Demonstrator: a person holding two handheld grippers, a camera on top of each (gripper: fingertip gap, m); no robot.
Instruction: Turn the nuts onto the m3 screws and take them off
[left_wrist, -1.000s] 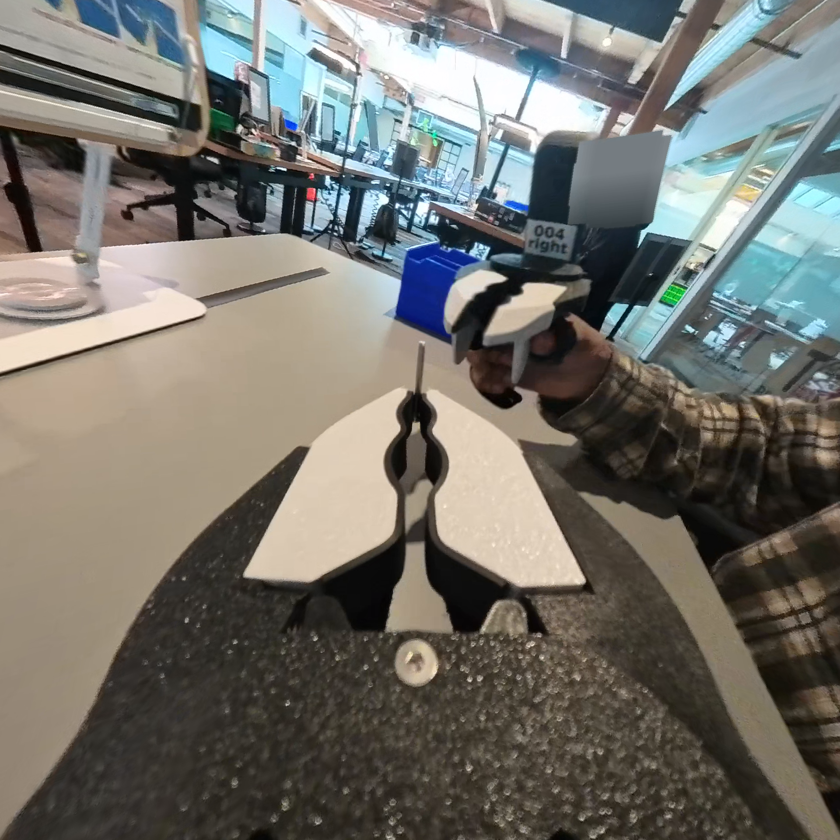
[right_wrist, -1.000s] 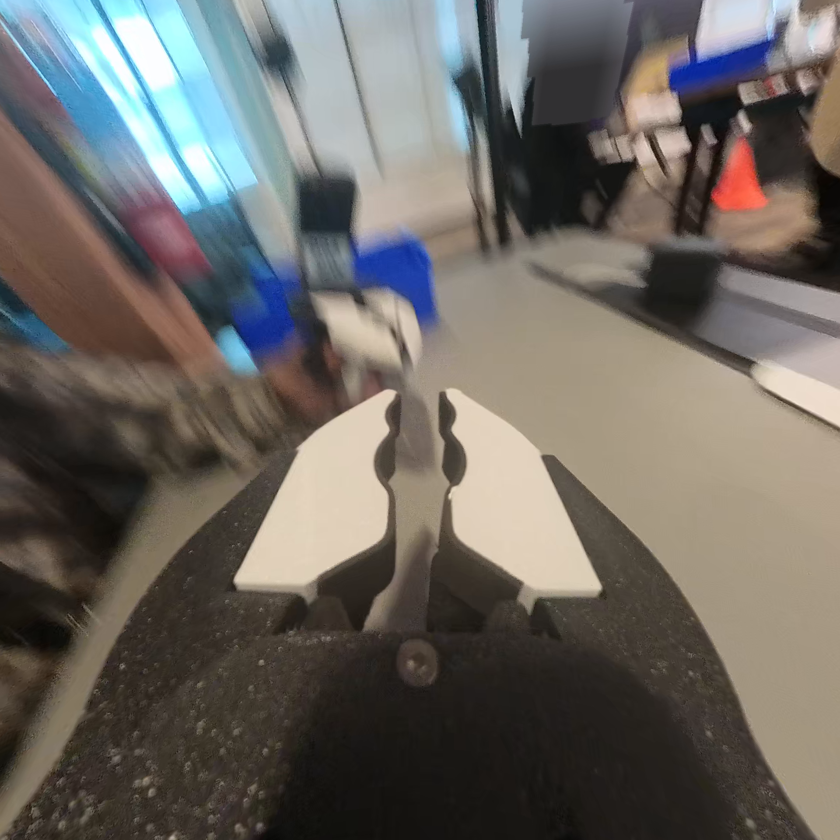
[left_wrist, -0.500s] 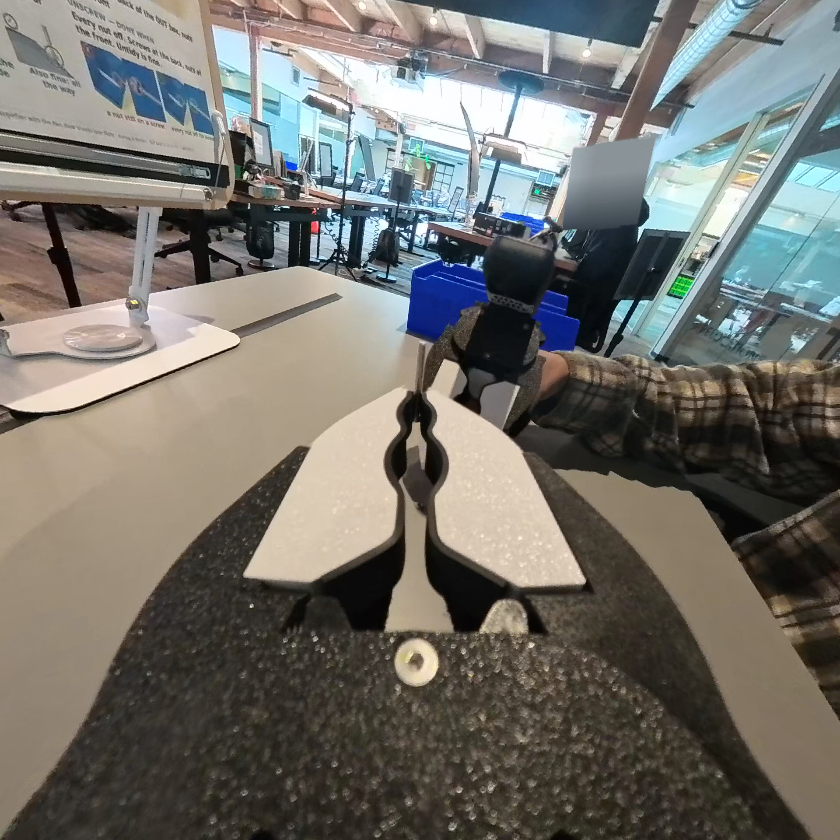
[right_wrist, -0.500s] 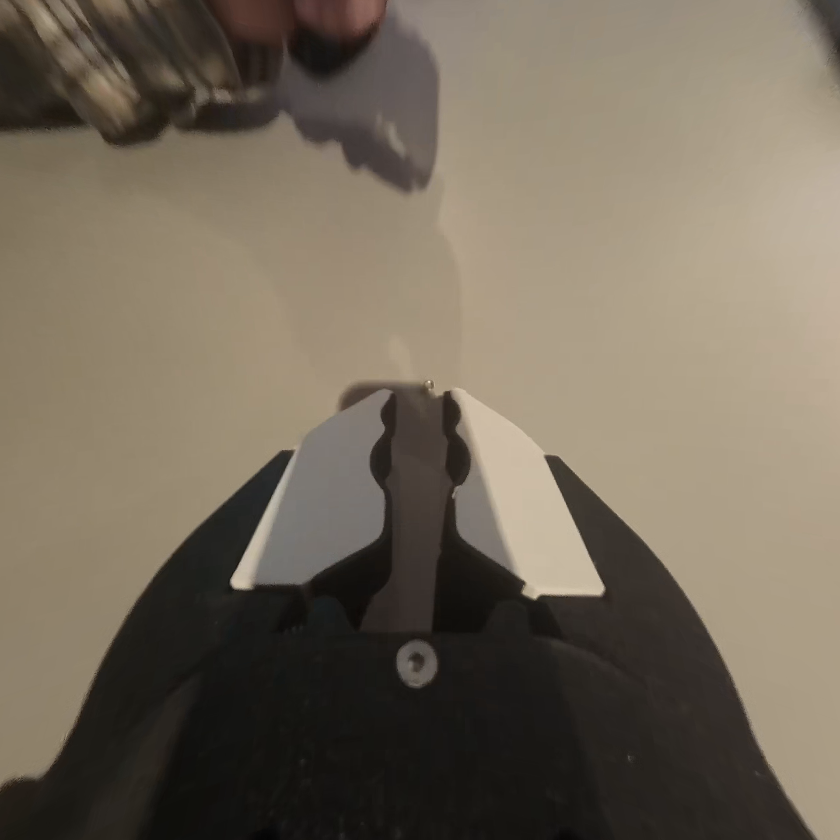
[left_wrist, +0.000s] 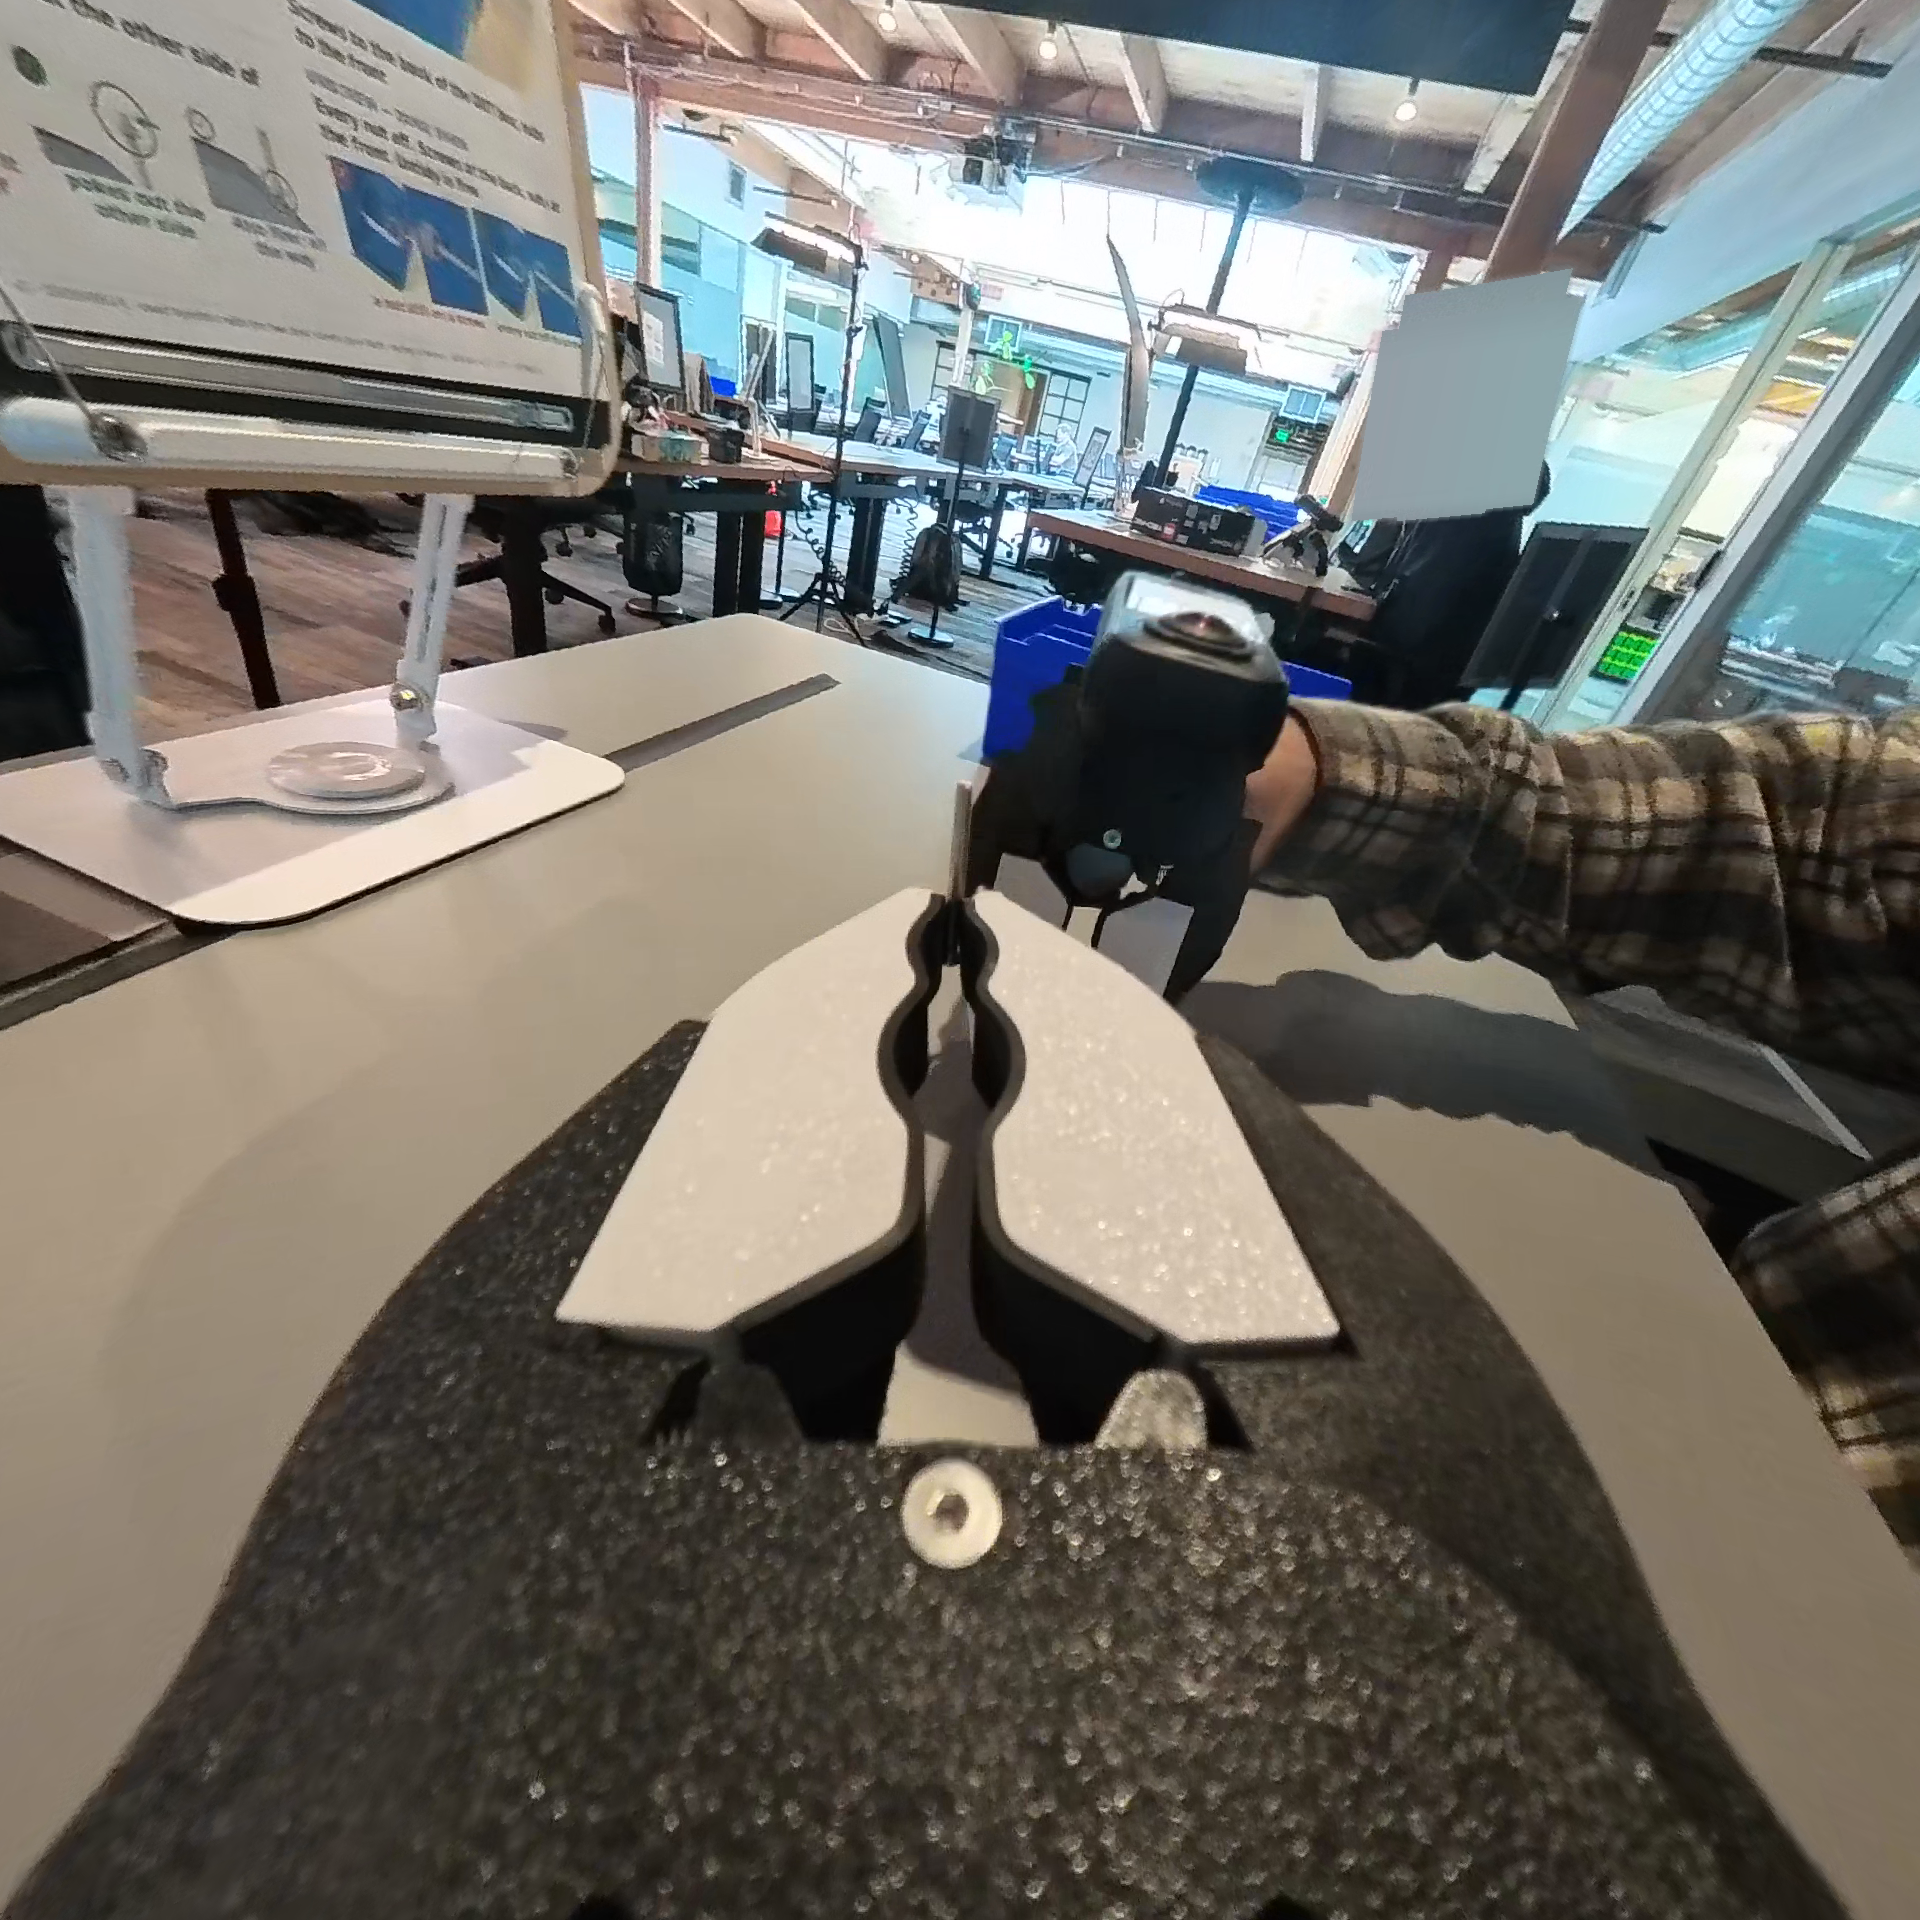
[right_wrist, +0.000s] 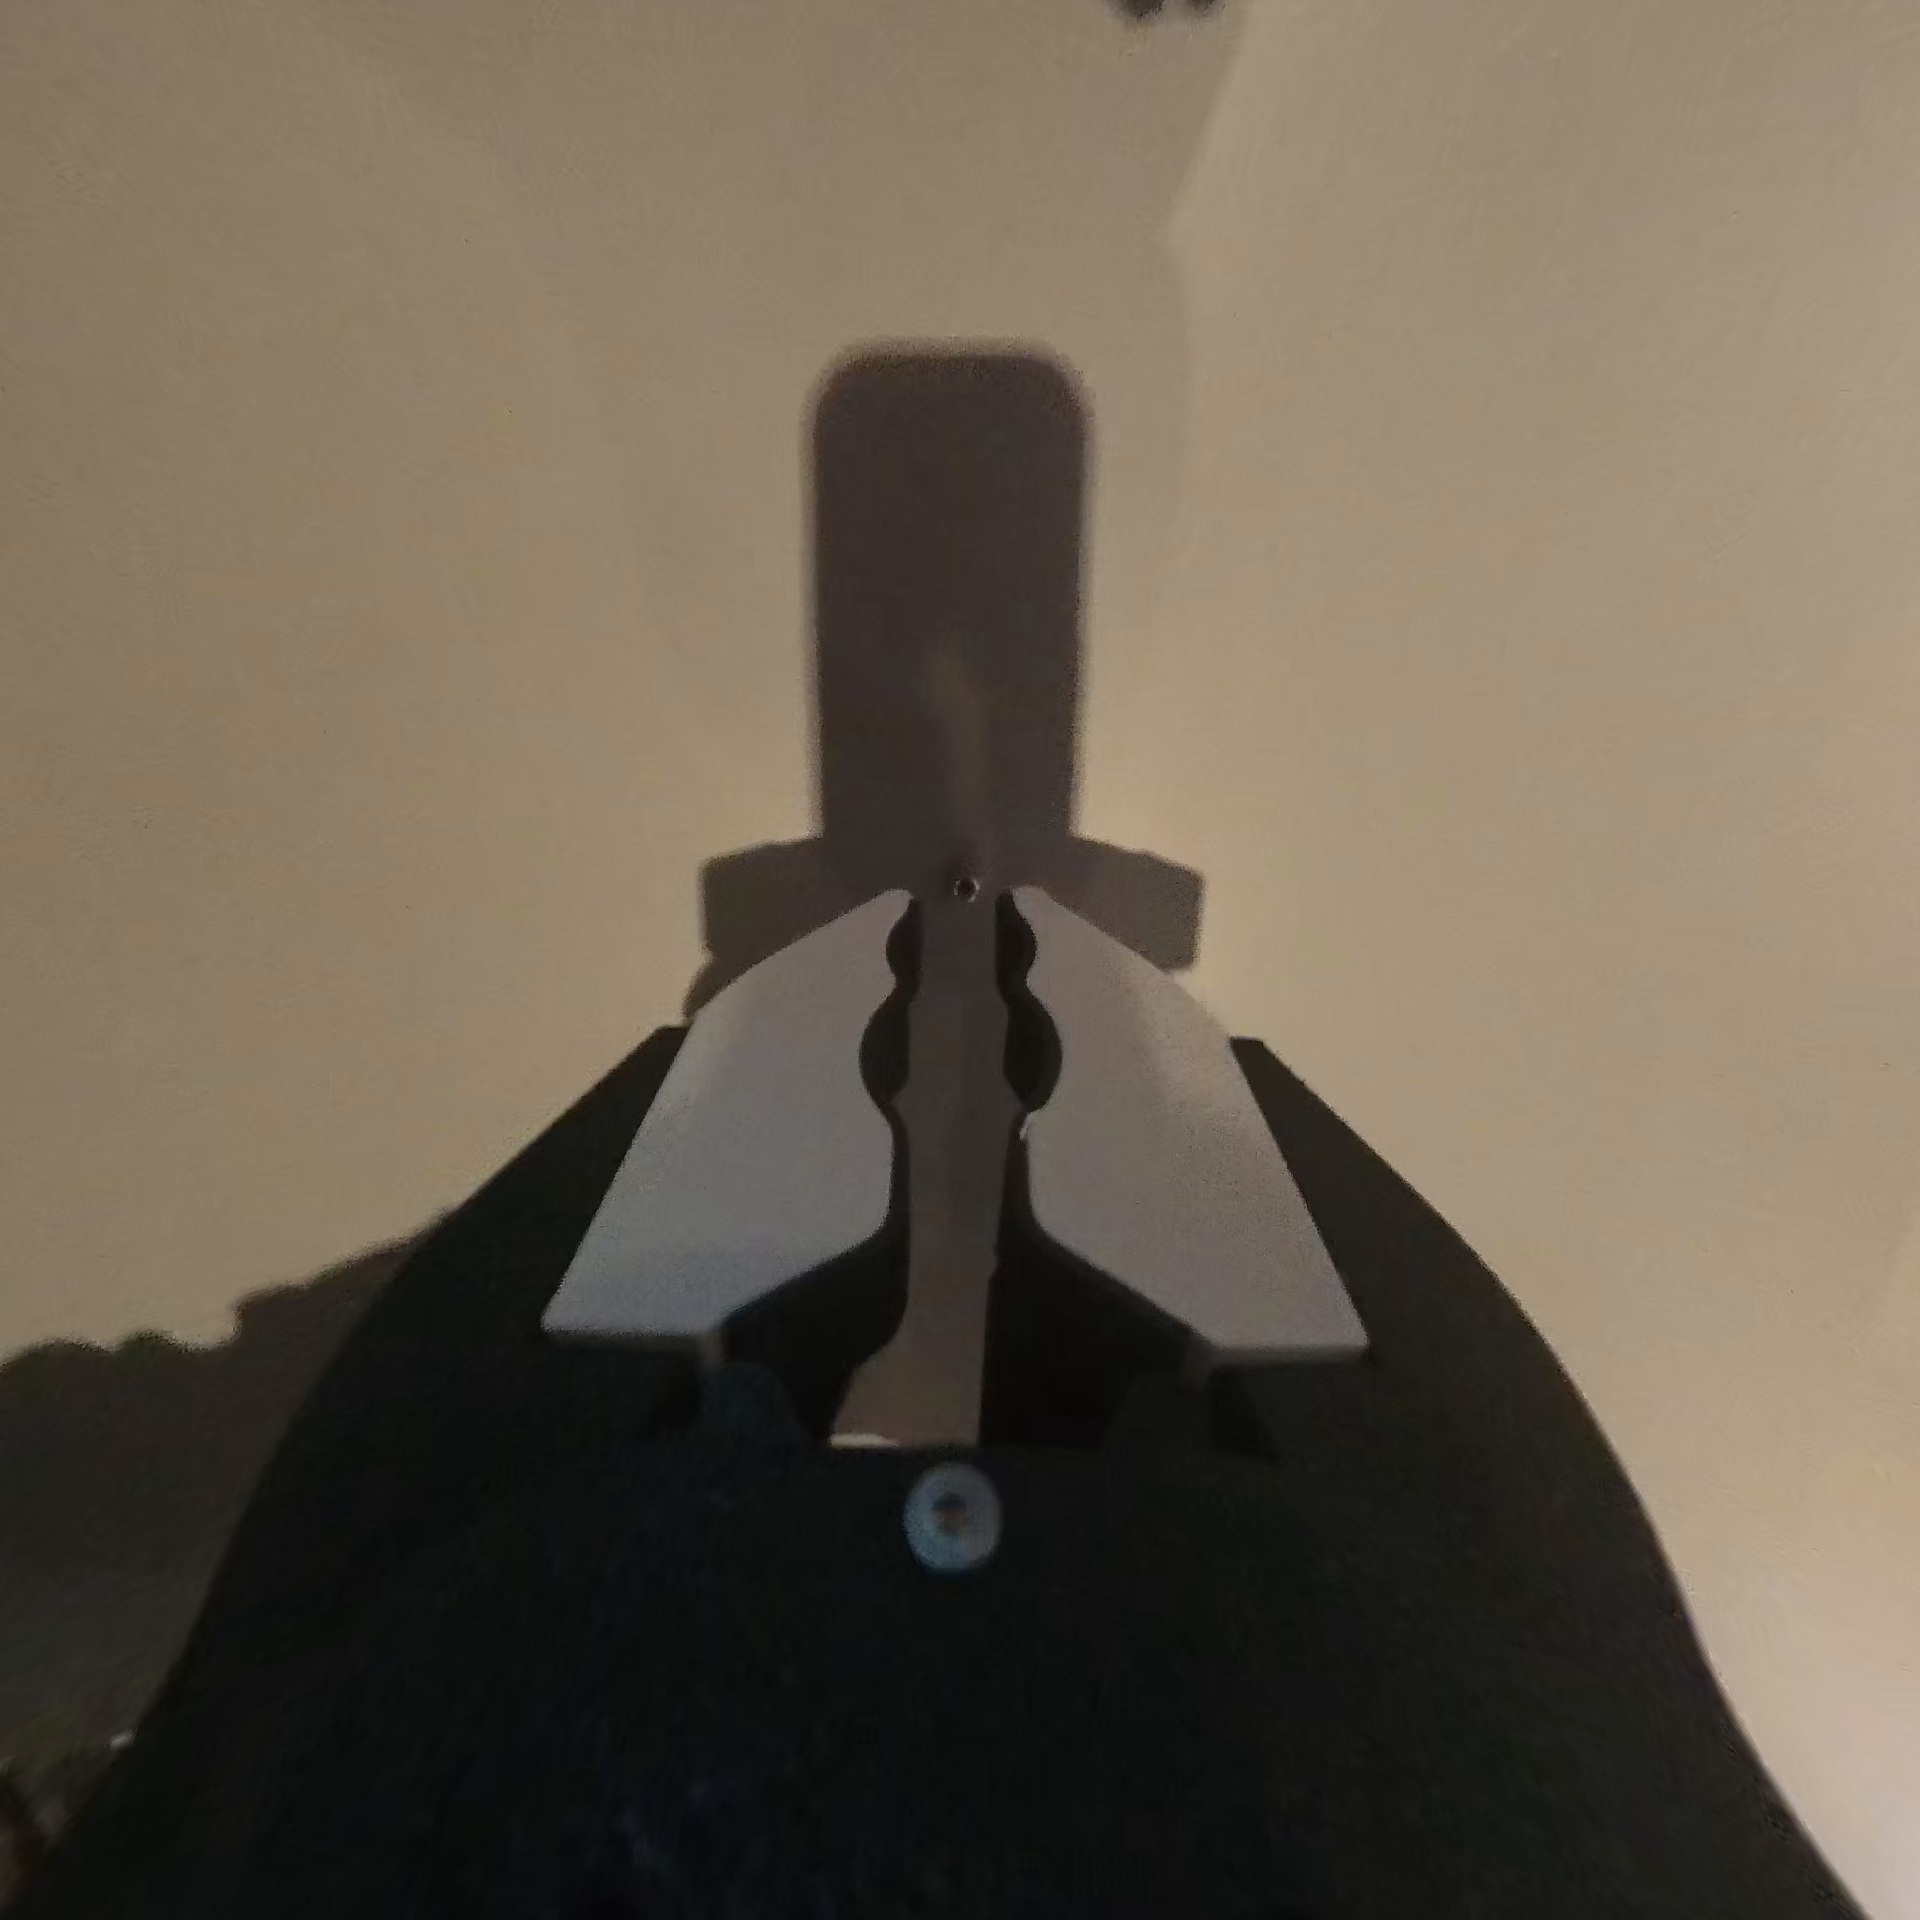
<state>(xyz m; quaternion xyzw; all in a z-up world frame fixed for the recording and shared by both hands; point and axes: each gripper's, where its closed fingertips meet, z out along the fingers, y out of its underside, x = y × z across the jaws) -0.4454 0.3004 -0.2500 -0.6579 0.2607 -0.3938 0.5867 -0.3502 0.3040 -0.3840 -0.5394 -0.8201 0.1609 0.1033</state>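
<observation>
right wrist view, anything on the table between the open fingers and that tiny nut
Nothing visible. The nut lies alone on the bare table just beyond the tips of the right gripper, in line with the gap, inside the gripper's own shadow.

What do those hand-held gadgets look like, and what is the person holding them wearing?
Each gripper has a rough, grainy black body, a silver bolt in the middle, and two flat pale-grey fingers with wavy, scalloped black inner edges. That holds for the left gripper and for the right gripper. Seen from outside, the right one carries a black camera block on top. The person wears a plaid sleeve in brown, black and cream.
</observation>
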